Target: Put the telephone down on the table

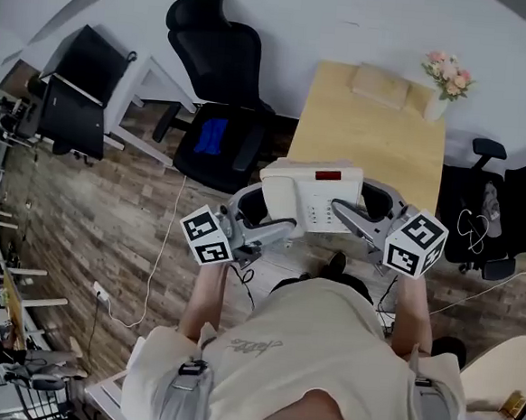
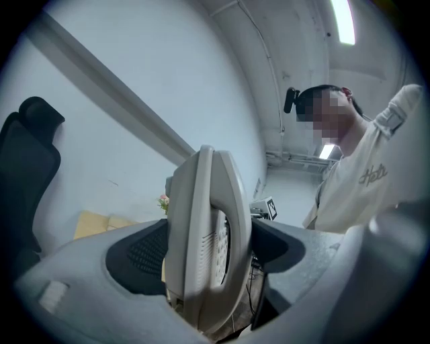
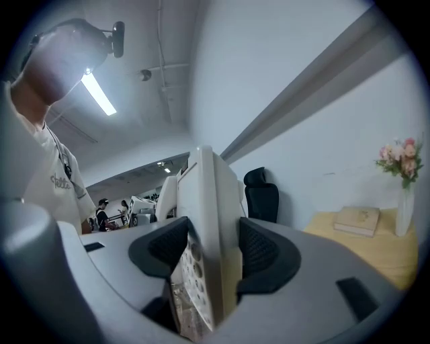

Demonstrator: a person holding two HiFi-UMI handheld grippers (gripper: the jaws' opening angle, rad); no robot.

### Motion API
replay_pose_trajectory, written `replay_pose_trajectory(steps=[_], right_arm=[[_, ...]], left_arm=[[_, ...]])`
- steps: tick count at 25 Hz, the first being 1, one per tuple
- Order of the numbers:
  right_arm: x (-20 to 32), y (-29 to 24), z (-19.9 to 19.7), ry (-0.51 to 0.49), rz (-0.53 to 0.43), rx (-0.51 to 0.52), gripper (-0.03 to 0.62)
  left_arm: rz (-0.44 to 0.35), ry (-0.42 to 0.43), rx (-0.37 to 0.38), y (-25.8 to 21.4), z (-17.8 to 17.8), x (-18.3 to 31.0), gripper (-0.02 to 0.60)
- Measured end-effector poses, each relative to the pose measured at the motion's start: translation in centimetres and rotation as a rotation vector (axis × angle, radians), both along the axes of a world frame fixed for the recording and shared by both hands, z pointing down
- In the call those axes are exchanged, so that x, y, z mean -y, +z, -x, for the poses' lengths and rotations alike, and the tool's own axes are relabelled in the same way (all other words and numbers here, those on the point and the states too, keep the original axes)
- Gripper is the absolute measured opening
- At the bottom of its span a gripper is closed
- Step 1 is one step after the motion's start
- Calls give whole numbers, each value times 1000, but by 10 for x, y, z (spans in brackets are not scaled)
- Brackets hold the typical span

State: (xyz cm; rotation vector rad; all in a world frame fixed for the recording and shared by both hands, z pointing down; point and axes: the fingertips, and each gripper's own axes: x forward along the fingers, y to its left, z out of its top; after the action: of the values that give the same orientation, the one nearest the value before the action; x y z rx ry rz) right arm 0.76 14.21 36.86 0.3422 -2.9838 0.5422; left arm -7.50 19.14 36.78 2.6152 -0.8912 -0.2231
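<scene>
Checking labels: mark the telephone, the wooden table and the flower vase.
telephone [image 1: 290, 189], head view, pale casing left of the keypad.
wooden table [image 1: 369, 133], head view, bare middle of its top.
flower vase [image 1: 435, 107], head view, white vase body.

The telephone has a smooth, off-white plastic shell with a faint sheen, and a glossy red window is set into its face. The left gripper and right gripper are moulded in matt grey plastic. Their pads, pressed against the shell, are black with a fine dimpled, rubbery-looking texture. Beyond the jaws, the table is pale, smooth, matt wood. Beneath them, the floor shows rough-grained brown planks.
</scene>
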Motion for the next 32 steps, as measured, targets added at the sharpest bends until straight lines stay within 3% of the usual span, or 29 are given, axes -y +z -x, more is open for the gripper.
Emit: replay_pose_trajectory(steps=[7,12,20,27,32], right_arm=[[19,-3,-1,-44,-19,19,227],[63,6,-15,-62,12,29,227],[89,18,-10,-84,57,31,227],[111,20,11,-53,67,10,227],[136,11,23,17,58,-15,227]], left_arm=[[-21,-57,12,-3,-3,15,376],[9,-82,4,4,-18,56,376],[35,-102,1,12,-14,82,376],[44,-65,-7,16,9,106,376],[19,8,-29,8,25,138,376]])
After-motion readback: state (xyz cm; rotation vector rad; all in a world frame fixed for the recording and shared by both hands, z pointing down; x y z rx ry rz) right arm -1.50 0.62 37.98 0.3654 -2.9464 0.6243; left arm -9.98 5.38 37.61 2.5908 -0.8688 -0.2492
